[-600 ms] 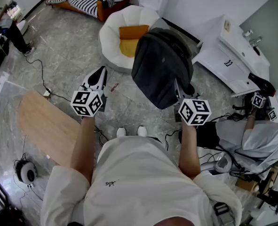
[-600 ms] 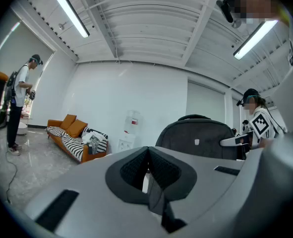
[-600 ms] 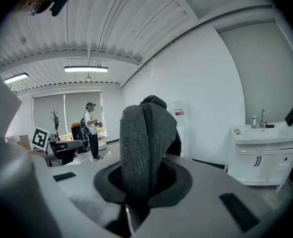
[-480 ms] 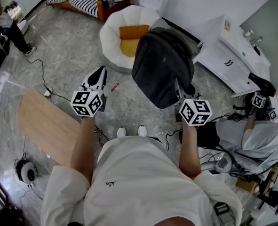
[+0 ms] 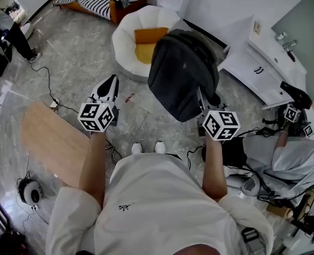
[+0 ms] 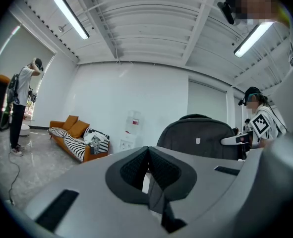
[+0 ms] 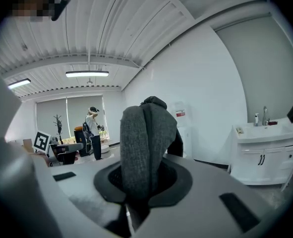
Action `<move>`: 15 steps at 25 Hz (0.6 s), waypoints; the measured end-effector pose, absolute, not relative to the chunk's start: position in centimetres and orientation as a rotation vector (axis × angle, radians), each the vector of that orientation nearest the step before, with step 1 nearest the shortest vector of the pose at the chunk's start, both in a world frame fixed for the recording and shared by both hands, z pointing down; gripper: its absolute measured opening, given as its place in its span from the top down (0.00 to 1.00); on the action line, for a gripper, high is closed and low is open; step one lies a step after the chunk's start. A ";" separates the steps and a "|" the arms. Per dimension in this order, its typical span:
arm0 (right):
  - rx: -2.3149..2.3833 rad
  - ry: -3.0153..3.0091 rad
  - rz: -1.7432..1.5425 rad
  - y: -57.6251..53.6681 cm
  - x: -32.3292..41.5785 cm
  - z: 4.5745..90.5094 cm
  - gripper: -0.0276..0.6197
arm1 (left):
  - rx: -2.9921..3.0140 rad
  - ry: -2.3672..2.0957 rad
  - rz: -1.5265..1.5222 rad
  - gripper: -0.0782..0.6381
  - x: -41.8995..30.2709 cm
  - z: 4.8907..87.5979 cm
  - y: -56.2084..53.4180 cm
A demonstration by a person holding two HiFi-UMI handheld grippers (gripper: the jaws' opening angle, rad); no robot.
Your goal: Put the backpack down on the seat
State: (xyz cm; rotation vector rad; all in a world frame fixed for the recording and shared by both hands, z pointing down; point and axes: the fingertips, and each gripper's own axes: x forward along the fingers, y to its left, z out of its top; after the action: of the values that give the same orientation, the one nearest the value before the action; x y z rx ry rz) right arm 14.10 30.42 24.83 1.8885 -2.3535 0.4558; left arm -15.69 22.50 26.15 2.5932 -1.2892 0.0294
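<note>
bright, even indoor light; ceiling tube lamps [image 6: 72,16] glare at ten and two o'clock; fisheye bending, dark corners.

White short-sleeved T-shirt [image 5: 157,206] worn, small dark print at chest; white shoes [image 5: 146,148]. Left claw [image 5: 111,84], right claw [image 5: 201,102]: white-and-black shells, grey jaw housings, each fitted with cube [image 5: 98,116] printed with black-and-white square markers.

Dark grey backpack [image 5: 183,76], white seat [image 5: 126,32], orange cushion [image 5: 150,35]
</note>
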 end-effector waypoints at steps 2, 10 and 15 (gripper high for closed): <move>1.880 -2.358 0.453 30.2 14.4 24.9 0.85 | 2.586 -1.296 0.030 0.88 -15.3 26.3 22.6; 1.826 -2.374 0.428 29.1 15.7 25.5 0.85 | 2.560 -1.329 0.034 0.88 -13.2 26.9 22.8; 1.797 -2.403 0.421 28.5 16.5 25.7 0.85 | 2.555 -1.358 0.036 0.88 -12.0 26.8 22.8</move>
State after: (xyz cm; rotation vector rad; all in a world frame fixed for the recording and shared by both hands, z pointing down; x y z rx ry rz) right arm 16.51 28.52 25.71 1.7973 -2.4029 0.4212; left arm -12.02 22.84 26.77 2.5552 -1.3582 0.0357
